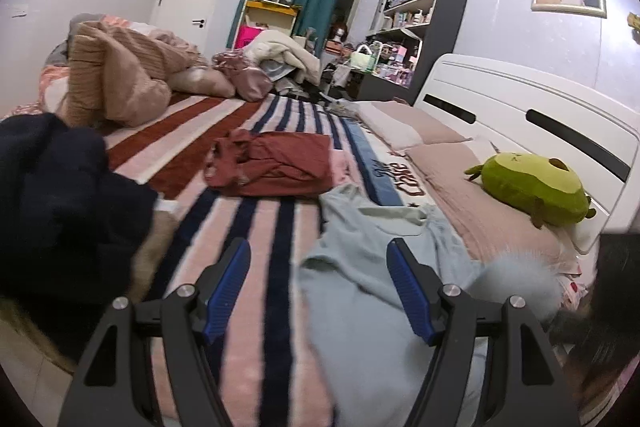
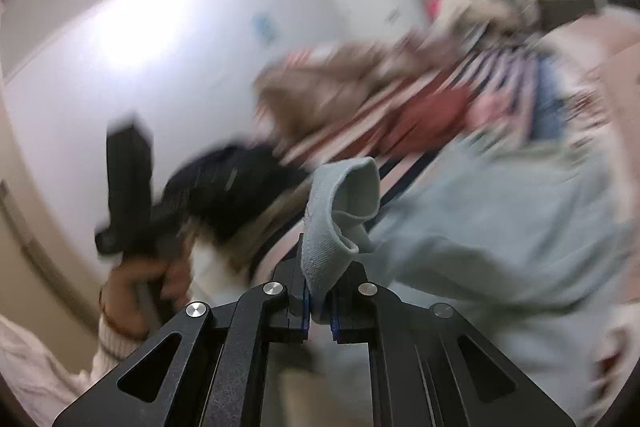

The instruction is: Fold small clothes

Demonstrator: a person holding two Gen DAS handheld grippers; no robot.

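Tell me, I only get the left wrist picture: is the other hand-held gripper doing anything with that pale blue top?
Observer: Yes. The right hand-held gripper is shut on a bunched edge of the pale blue top, which sticks up from between its fingers.
Operator: And my left one?
Observer: The left hand-held gripper is open above the top, gripping nothing. From the right wrist view you also see the person's hand around its black handle.
Operator: Anything else near that handle?
Observer: A dark navy garment sits just behind it, though that view is badly blurred.
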